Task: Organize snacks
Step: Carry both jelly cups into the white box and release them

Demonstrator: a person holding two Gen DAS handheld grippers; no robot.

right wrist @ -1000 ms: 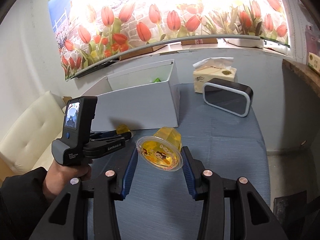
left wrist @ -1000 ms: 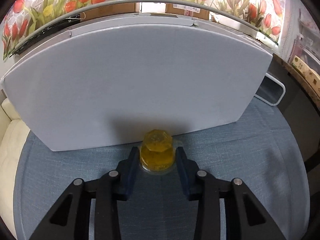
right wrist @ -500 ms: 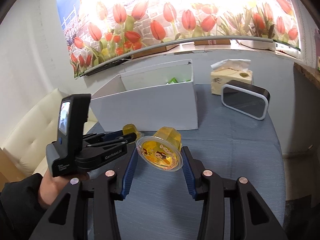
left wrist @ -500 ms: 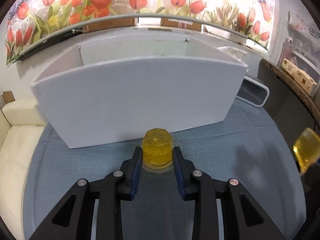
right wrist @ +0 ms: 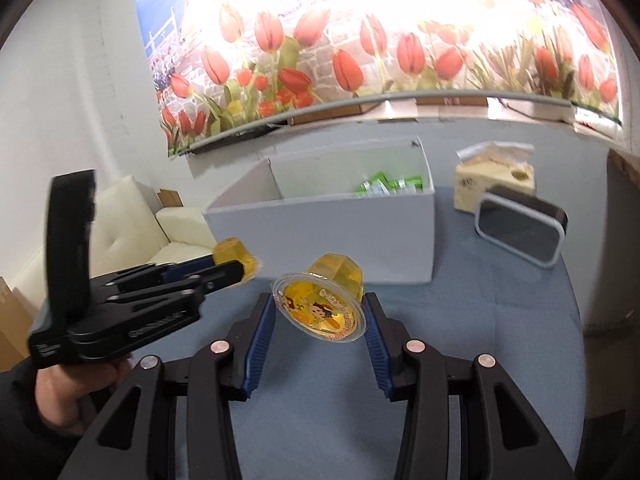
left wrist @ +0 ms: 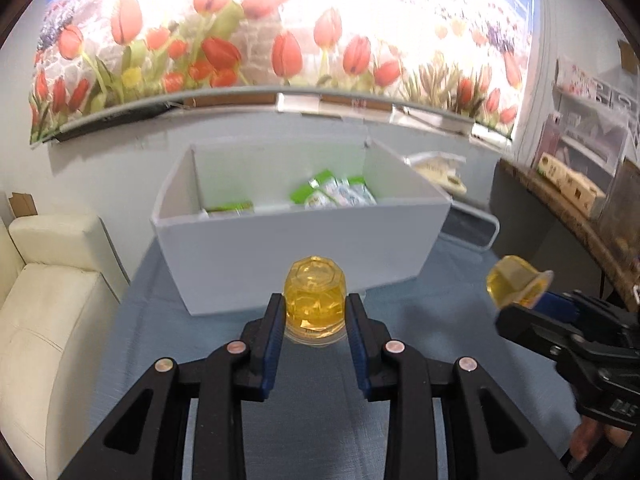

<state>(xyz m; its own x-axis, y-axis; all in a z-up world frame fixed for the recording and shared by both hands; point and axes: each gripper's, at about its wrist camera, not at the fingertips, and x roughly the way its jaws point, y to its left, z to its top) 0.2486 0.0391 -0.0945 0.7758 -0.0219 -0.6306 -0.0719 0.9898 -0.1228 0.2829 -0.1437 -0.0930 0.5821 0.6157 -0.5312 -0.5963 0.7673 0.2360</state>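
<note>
Yellow jelly cups fill both my grippers — the left gripper (left wrist: 314,320) pinches one jelly cup (left wrist: 314,300) upside down, the right gripper (right wrist: 320,316) clamps another (right wrist: 322,308) by its rim, tilted. Both hang before the white box (left wrist: 296,256) — I'd clear its front wall before letting go.

Glossy clear plastic jelly cup (left wrist: 314,304), matt white box (left wrist: 296,252), blue cloth tabletop (right wrist: 500,320)

Left wrist view looks forward along its fingers, raised above the counter (left wrist: 320,420), squarely facing the white box (left wrist: 296,264) from near; right wrist view stands farther right and back, angled leftward. Both share the box, tulip mural (right wrist: 360,40) and blue counter; each catches the opposite hand-held gripper at its edge.
</note>
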